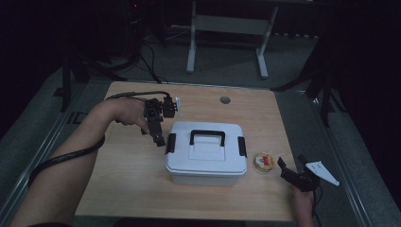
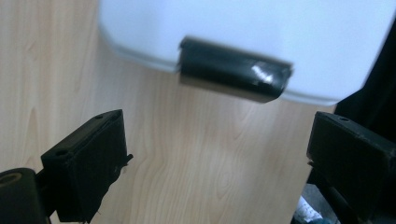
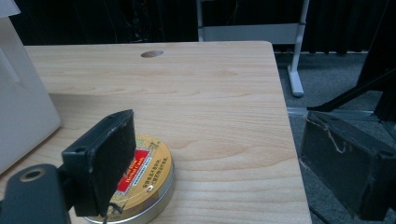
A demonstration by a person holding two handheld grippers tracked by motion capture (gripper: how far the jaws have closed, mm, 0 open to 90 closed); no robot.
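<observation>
A white plastic box (image 1: 206, 156) with a black carry handle (image 1: 207, 136) stands mid-table, lid down. My left gripper (image 1: 160, 141) is open and points at the black latch (image 1: 170, 143) on the box's left end. In the left gripper view that latch (image 2: 233, 74) lies just ahead of the left gripper (image 2: 219, 135), with bare wood between the jaws. A small round gold tin (image 1: 264, 161) with a red label sits to the right of the box. My right gripper (image 1: 292, 162) is open beside it. In the right gripper view the tin (image 3: 149, 177) lies under the left jaw of the right gripper (image 3: 219, 140).
A round cable hole (image 1: 225, 100) is at the back of the wooden table (image 1: 127, 184). The table's right edge (image 3: 292, 140) runs between the right gripper's jaws. A white metal frame (image 1: 191, 42) stands on the floor beyond the table.
</observation>
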